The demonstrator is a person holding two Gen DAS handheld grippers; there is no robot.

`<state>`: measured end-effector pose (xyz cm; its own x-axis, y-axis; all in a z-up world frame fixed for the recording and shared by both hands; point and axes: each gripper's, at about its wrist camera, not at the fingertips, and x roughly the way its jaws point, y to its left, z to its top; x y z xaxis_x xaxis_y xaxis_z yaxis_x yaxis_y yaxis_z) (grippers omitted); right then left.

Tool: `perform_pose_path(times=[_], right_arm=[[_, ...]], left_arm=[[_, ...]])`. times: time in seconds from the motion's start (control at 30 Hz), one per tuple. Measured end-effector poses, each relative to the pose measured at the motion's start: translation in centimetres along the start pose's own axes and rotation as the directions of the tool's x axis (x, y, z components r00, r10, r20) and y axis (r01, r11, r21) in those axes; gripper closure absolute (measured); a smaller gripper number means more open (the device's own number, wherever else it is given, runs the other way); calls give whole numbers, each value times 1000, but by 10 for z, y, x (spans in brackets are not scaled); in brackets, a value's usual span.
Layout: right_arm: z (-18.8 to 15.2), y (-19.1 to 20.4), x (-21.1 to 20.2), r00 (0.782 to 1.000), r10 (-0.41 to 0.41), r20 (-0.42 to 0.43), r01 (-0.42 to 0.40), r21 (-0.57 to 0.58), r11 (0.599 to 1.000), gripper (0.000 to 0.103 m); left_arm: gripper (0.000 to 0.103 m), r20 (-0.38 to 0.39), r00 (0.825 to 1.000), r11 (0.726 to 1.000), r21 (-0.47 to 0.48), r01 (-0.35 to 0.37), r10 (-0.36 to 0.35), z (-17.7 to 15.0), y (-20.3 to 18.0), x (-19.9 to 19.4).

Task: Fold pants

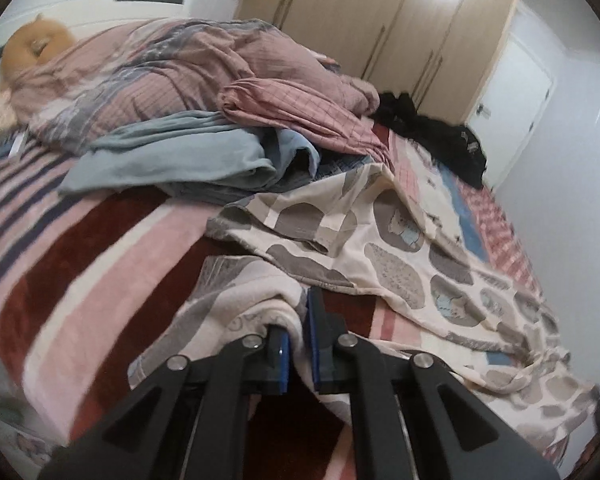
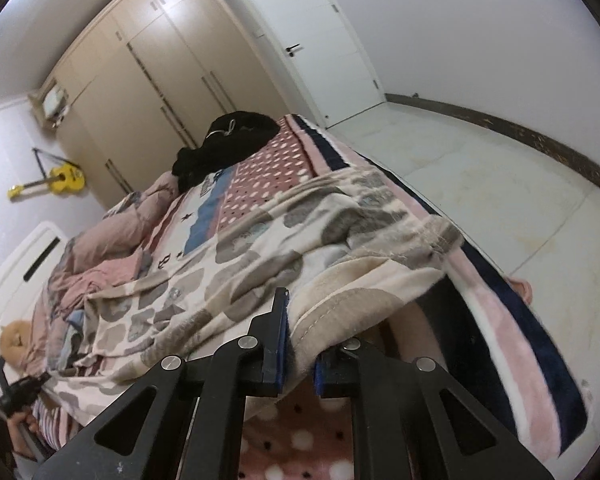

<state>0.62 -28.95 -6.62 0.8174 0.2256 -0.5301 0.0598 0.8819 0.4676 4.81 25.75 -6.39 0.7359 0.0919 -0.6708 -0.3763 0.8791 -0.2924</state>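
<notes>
The pants (image 1: 400, 264) are cream with grey blotches and lie spread across the striped bed blanket (image 1: 100, 264). My left gripper (image 1: 300, 312) is shut on one edge of them, and the cloth bunches up over its left finger. In the right wrist view the pants (image 2: 260, 248) drape toward the bed's edge. There my right gripper (image 2: 302, 332) is shut on a stitched hem, which covers its right finger. Both pinched edges are lifted off the blanket. At the lower left of the right wrist view I see the left gripper (image 2: 20, 392) small, with a hand holding it.
A heap of pink bedding (image 1: 160, 76) and a blue-grey garment (image 1: 180, 156) lie behind the pants. A black garment (image 1: 436, 132) sits at the bed's far end. An orange plush (image 1: 32, 46) rests by the headboard. Wardrobe (image 2: 148, 72), white door (image 2: 320, 40) and tiled floor (image 2: 480, 184) lie beyond.
</notes>
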Motion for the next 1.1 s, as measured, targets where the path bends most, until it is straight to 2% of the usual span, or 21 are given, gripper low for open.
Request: perform_pose_path(times=[0.1, 0.27, 0.4, 0.47, 0.57, 0.67, 0.77, 0.83, 0.93, 0.97, 1.0, 1.03, 1.1], right_arm=[[27, 7, 17, 999, 17, -31, -18, -33, 999, 99], [82, 18, 69, 994, 4, -107, -12, -76, 997, 99], [115, 23, 124, 982, -51, -183, 29, -118, 993, 98], [129, 21, 153, 976, -61, -211, 39, -107, 993, 98], [142, 16, 184, 970, -84, -228, 60, -108, 992, 98], [148, 11, 213, 967, -114, -229, 88, -123, 989, 98], [153, 0, 232, 967, -109, -229, 90, -90, 992, 98], [153, -7, 250, 960, -116, -255, 98, -83, 992, 92], [147, -13, 264, 947, -106, -304, 84, -84, 993, 78], [146, -16, 264, 945, -104, -309, 82, -83, 993, 68], [147, -18, 262, 948, -104, -301, 84, -81, 993, 58], [149, -20, 258, 951, -100, -291, 81, -77, 994, 55], [156, -23, 250, 958, -100, -270, 85, -67, 994, 53]], left_arm=[[97, -35, 999, 999, 25, -19, 20, 22, -12, 17], [95, -97, 992, 994, 80, -70, 77, 70, -37, 62], [95, -169, 974, 983, 132, -127, 148, 107, -56, 119], [94, -190, 970, 983, 132, -130, 154, 119, -61, 142], [91, -178, 974, 984, 132, -121, 143, 135, -73, 164], [91, -144, 974, 973, 176, -147, 173, 146, -89, 179], [86, -135, 973, 965, 211, -158, 189, 150, -101, 194], [68, -154, 967, 967, 188, -171, 201, 149, -100, 205], [58, -145, 965, 963, 193, -187, 217, 148, -100, 204], [55, -143, 966, 962, 203, -185, 216, 149, -101, 201], [46, -140, 968, 962, 210, -177, 209, 150, -101, 197], [35, -136, 971, 963, 211, -166, 197, 152, -102, 192], [28, -96, 977, 962, 218, -164, 188, 157, -106, 179]])
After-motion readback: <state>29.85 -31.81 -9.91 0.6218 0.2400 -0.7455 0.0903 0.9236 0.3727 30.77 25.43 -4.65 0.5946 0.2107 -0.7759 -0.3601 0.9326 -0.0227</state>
